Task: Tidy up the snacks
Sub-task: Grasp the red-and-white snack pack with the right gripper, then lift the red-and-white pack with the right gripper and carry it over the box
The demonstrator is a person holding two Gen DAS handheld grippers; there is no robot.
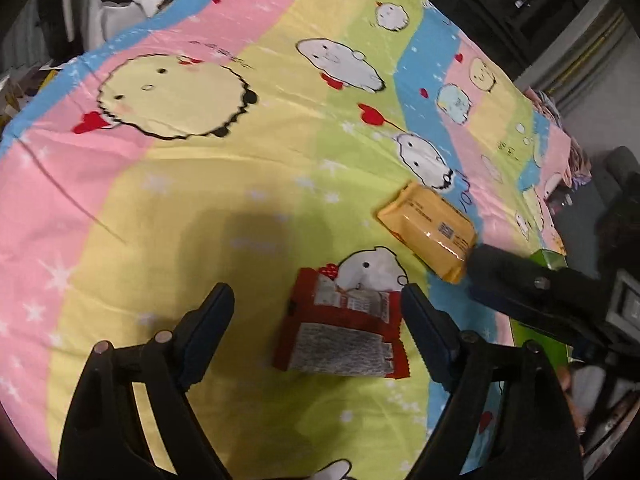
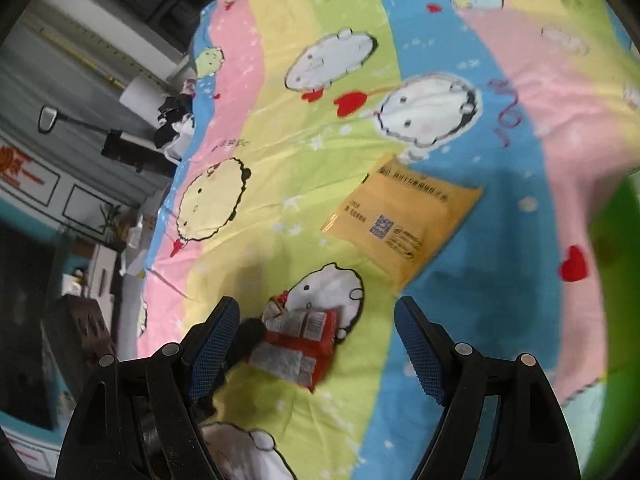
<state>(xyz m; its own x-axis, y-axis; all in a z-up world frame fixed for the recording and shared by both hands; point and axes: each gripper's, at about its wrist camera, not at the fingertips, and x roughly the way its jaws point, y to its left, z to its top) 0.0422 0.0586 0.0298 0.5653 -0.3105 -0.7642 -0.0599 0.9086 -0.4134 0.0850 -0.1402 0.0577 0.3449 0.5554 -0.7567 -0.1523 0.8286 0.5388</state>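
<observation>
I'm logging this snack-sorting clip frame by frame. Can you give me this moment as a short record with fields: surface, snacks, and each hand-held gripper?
surface: cartoon-print sheet in pastel stripes
red snack packet: lies flat, printed back up, between the open fingers of the left hand-held gripper, not pressed
yellow snack packet: lies flat beyond the red one, apart from it
right hand-held gripper: open, nothing held
green item: at the sheet's edge, too blurred to name
</observation>
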